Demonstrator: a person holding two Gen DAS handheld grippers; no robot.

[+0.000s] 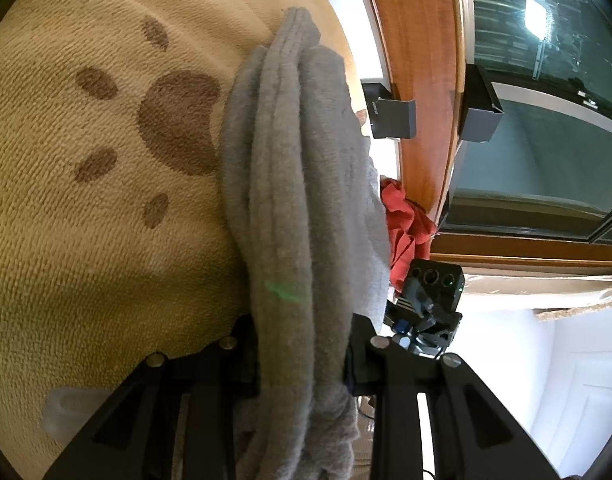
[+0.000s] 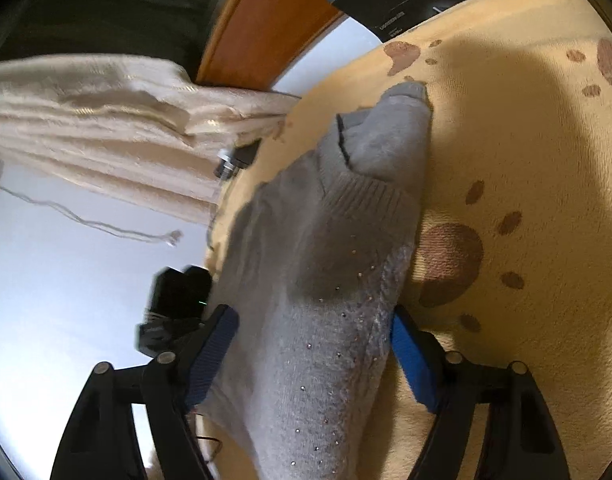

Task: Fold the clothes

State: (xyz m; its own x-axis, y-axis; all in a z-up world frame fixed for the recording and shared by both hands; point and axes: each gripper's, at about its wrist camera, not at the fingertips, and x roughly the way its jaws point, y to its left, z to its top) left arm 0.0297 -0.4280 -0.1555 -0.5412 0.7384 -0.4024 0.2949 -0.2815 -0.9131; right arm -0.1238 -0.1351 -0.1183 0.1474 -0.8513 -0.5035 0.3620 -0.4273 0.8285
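Nearest your left gripper (image 1: 306, 364), the black jaws stand narrow and pinch a thick bundle of the grey sweater (image 1: 294, 184); several folded layers run straight up from the grip and lie over the tan paw-print blanket (image 1: 86, 160). Your right gripper (image 2: 313, 356) stands much wider. Its blue pads (image 2: 413, 364) flank a studded stretch of the same grey sweater (image 2: 317, 280), and the knit fills the gap between them; the right pad touches the edge of the knit, but you cannot tell whether the left pad presses on it.

Only the left wrist view shows the stacked fold edges, a clear plastic piece (image 1: 66, 412) on the blanket at lower left, a red cloth (image 1: 405, 232) just beyond the sweater, the other gripper's camera block (image 1: 429, 300) beside it, and the wooden frame (image 1: 421, 80) with dark glass behind it.

Only the right wrist view shows the sweater's ribbed band, its small shiny studs, and a cuff-like end lying farther out on the blanket (image 2: 525, 160). Farther left, a stack of cream folded fabric (image 2: 106, 128) lies with a loose thread trailing off it.
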